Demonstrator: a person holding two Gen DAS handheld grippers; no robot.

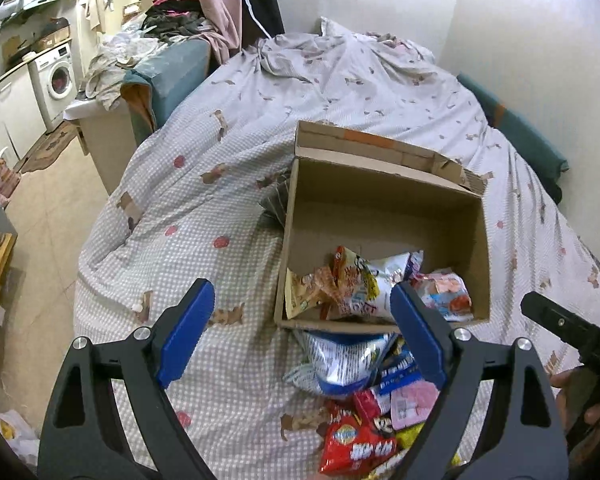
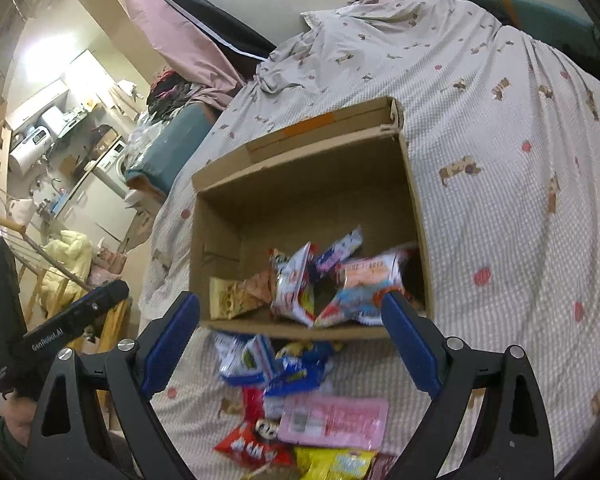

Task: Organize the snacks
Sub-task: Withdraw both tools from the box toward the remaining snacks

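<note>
Mid-sorting, with both the left gripper [image 1: 300, 332] and right gripper [image 2: 292, 344] spread wide and empty above the snack pile [image 2: 300, 408] lying just before the part-filled cardboard box [image 2: 416, 200] on the bed [image 2: 500, 128]: next, probably closing on 1 packet and lifting it in.

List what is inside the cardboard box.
The cardboard box holds a few snack packets bunched against its near wall; the far floor is bare. Anything beneath those packets is covered.

A small lived-in studio home: a bed [image 1: 340, 92] under a dog-print quilt is filling the room, clothes [image 1: 172, 16] are piling up on a teal sofa [image 1: 176, 76] beside it, and a washing machine [image 1: 56, 76] is sitting under the kitchen counter [image 1: 4, 74] just beyond.
</note>
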